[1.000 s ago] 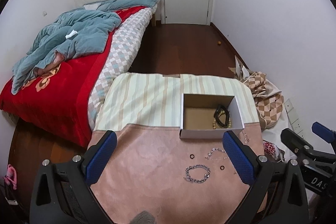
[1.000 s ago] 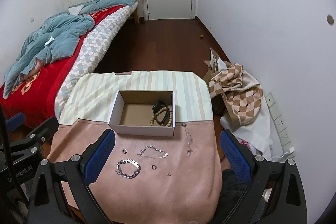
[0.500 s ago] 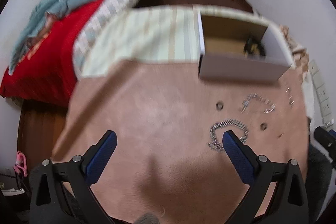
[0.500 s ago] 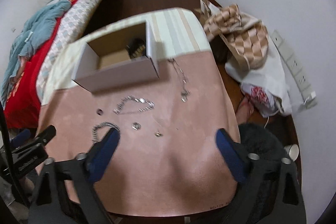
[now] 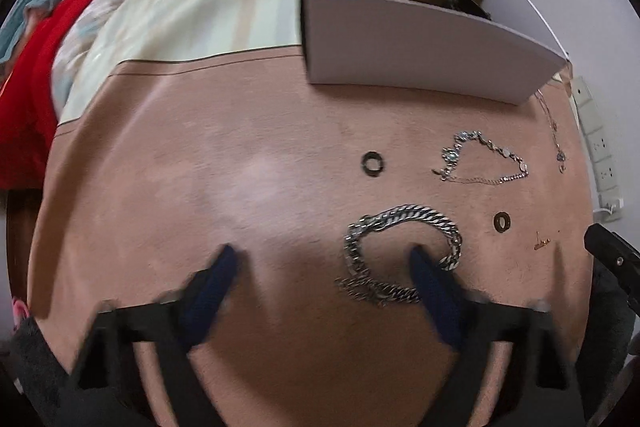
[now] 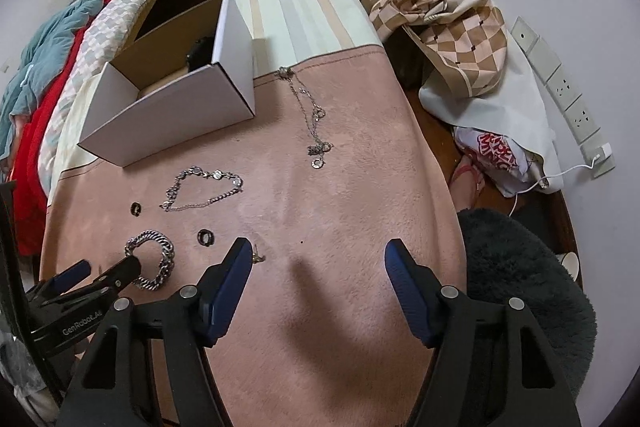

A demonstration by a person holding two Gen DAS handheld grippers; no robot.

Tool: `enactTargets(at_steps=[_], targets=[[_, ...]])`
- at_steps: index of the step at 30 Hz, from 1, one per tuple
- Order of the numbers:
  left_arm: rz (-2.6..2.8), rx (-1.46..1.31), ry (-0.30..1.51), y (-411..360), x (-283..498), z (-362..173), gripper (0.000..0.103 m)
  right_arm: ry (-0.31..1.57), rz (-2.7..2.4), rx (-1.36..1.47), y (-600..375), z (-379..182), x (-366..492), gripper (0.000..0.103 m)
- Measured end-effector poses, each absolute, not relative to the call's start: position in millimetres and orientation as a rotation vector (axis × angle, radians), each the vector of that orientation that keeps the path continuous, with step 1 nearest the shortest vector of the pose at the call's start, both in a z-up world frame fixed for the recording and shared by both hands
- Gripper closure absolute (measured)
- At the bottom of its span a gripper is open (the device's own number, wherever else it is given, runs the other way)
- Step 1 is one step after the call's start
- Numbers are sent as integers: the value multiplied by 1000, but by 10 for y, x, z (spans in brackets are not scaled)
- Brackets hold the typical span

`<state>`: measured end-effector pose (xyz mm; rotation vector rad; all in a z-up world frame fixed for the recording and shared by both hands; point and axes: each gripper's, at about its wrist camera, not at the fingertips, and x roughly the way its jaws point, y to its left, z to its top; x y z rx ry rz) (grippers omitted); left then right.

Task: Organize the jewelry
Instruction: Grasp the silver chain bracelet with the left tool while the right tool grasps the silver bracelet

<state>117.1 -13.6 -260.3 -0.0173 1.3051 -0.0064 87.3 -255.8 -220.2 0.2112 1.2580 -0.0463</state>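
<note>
A thick silver chain bracelet [image 5: 400,251] lies on the pink mat; it also shows in the right wrist view [image 6: 154,259]. My left gripper [image 5: 324,263] is open, low over the mat, its right finger [image 5: 424,275] inside the bracelet's loop. A thin charm bracelet [image 5: 484,159], two dark rings [image 5: 373,163] [image 5: 502,221], a small gold piece [image 5: 542,244] and a thin necklace [image 6: 310,111] lie nearby. A white cardboard box [image 5: 420,51] behind holds dark beads. My right gripper [image 6: 320,259] is open and empty above the mat's near part.
A bed [image 6: 52,39] with red and teal bedding stands at the left. A checkered cloth [image 6: 452,27] and bags lie on the floor at the right, by wall sockets [image 6: 560,83]. A dark fuzzy seat [image 6: 520,279] is at the near right.
Both grippers have dropped from high above toward the mat. The left gripper has come down onto the thick chain bracelet. The jewelry has not moved.
</note>
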Motion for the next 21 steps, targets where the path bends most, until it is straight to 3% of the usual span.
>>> enactTargets(at_steps=[2,4,6,14,17,21], targets=[[-25,7,1265,-183,1153,-2583,51,1266,-49,215,-2570,-2228,891,33],[-43,19,1249,-202,1155,-2563,86,1269,-52,222,-2589,-2244,900,33],[-60,-12,1257,-173,1155,-2559,97,1267,-55,230,-2609,-2235,905,33],[-25,-96,1196,263,1141,-2332,97,1245,10,261,-2514,-2186,1059,37],[-7,-114,1179,438,1093,-2262,97,1241,48,244,-2360,-2233,1201,46],[1,-114,1183,458,1190,-2250,97,1250,76,194,-2126,-2368,1394,51]])
